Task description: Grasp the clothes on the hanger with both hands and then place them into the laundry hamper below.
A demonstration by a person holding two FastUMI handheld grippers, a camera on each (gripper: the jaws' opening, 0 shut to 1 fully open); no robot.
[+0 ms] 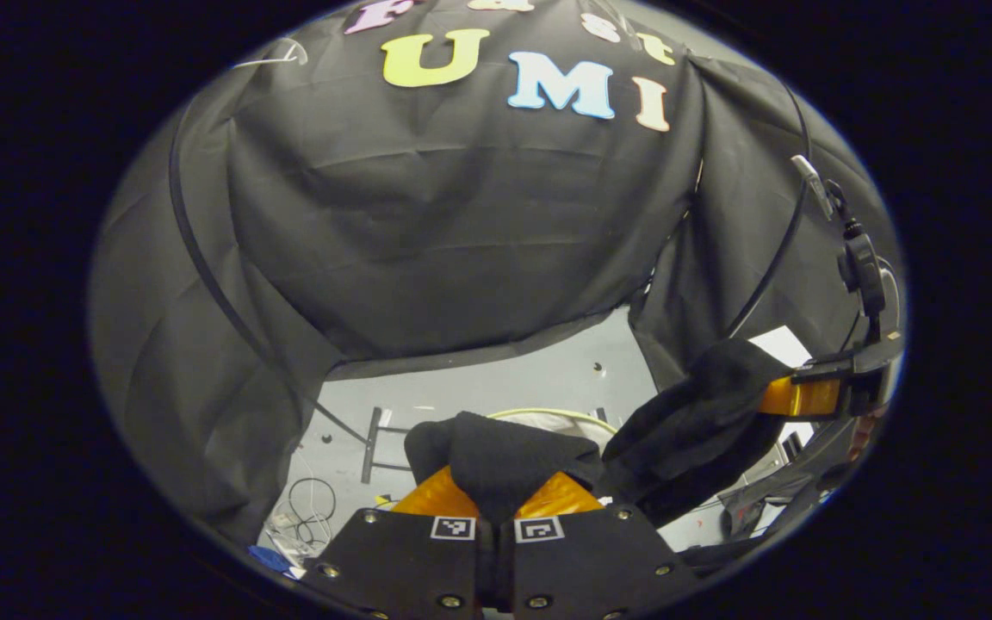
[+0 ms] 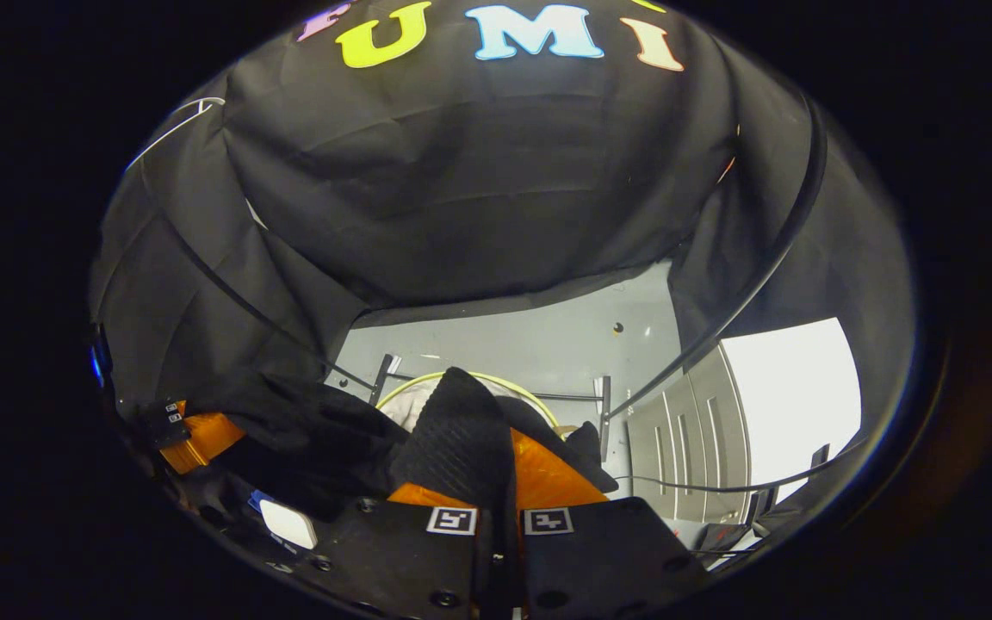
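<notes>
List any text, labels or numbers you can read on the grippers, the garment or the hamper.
Marker squares on the left gripper: black-and-white patterns, no words or numbers.
Marker squares on the right gripper: patterns too, nothing to read.
Black garment: no print or tag visible.
Hamper rim: no text visible.

Grey floor (image 2: 530, 344) under hamper (image 2: 470, 379), cables (image 1: 311, 508).
</notes>
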